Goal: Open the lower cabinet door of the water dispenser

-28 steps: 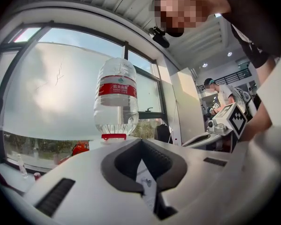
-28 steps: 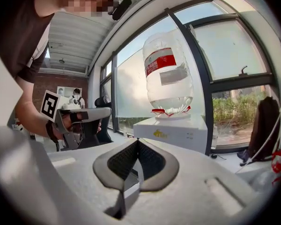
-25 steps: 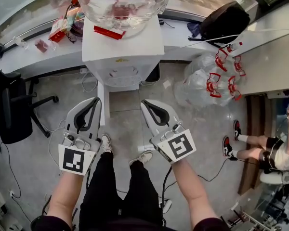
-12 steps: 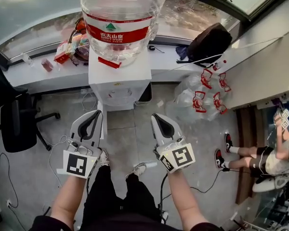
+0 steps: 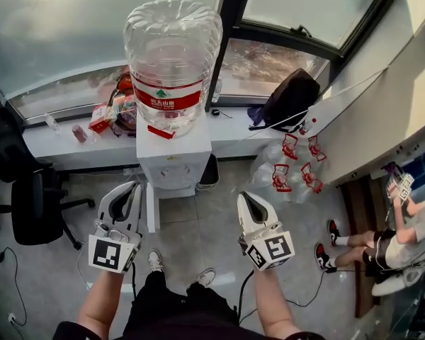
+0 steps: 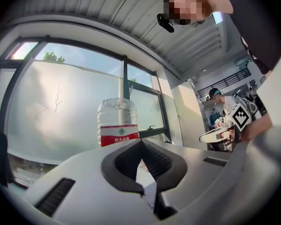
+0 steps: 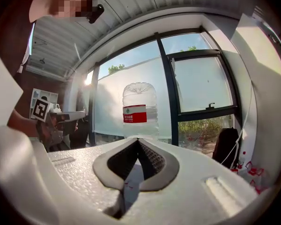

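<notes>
The white water dispenser (image 5: 174,163) stands against the window ledge, carrying a big clear bottle (image 5: 171,62) with a red label. From its lower front left a narrow white panel (image 5: 151,207) juts toward me edge-on, apparently the lower cabinet door swung out. My left gripper (image 5: 131,188) hangs just left of that panel, shut and holding nothing. My right gripper (image 5: 244,198) is off to the dispenser's right, also shut and holding nothing. Both gripper views look level at the bottle (image 6: 118,123) (image 7: 139,109) over closed jaws: left gripper (image 6: 140,142), right gripper (image 7: 138,139).
A black office chair (image 5: 32,207) stands at the left. Several empty bottles with red handles (image 5: 292,163) lie right of the dispenser, below a black backpack (image 5: 290,98) on the ledge. Clutter (image 5: 110,115) sits on the ledge's left. A person (image 5: 400,232) sits at far right.
Both grippers have risen while staying shut, and the head view has lifted, so the dispenser looks smaller and the whole bottle now shows.
</notes>
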{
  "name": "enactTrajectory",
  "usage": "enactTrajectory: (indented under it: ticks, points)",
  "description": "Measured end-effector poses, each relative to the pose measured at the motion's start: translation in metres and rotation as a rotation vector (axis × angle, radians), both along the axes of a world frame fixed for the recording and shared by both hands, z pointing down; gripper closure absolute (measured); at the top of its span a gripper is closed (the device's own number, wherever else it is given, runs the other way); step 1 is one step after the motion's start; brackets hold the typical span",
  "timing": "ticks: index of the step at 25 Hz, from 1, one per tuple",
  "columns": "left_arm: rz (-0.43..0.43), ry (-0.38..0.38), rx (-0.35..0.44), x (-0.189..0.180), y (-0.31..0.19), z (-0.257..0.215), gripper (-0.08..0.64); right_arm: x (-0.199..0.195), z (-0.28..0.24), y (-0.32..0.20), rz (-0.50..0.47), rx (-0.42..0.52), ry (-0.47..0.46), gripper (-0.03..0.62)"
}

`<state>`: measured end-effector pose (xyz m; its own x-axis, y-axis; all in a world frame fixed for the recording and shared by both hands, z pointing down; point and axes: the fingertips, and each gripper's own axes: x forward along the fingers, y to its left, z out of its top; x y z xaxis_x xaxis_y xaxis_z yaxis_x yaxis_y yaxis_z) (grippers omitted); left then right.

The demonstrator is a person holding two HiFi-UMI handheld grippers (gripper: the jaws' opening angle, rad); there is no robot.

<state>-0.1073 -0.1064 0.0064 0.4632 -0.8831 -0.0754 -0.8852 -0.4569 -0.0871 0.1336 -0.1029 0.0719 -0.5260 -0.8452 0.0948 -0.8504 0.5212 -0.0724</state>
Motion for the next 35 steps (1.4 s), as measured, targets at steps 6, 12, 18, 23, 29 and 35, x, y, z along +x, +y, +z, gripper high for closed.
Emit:
enactTrajectory:
  ticks: [6,12,18,23,29,35]
  points:
    - [-0.039,-0.009,0.073,-0.011,0.021,-0.042,0.552,0.031,-0.017,0.015,0.061,0.000,-0.024,0.588]
    - [-0.091,-0.001,0.124,-0.025,0.044,-0.070,0.552,0.062,-0.024,0.036,0.099,-0.019,-0.031,0.588]
    - [-0.148,0.003,0.130,-0.040,0.062,-0.076,0.552,0.083,-0.036,0.045,0.140,0.001,-0.066,0.588]
    - [-0.149,-0.001,0.137,-0.033,0.068,-0.078,0.552,0.076,-0.046,0.046,0.115,0.035,-0.040,0.588]
    - [-0.212,0.016,0.149,-0.052,0.071,-0.082,0.552,0.071,-0.052,0.049,0.105,0.060,0.020,0.588]
    - [-0.226,0.017,0.140,-0.055,0.075,-0.074,0.552,0.071,-0.050,0.044,0.113,0.064,0.028,0.588]
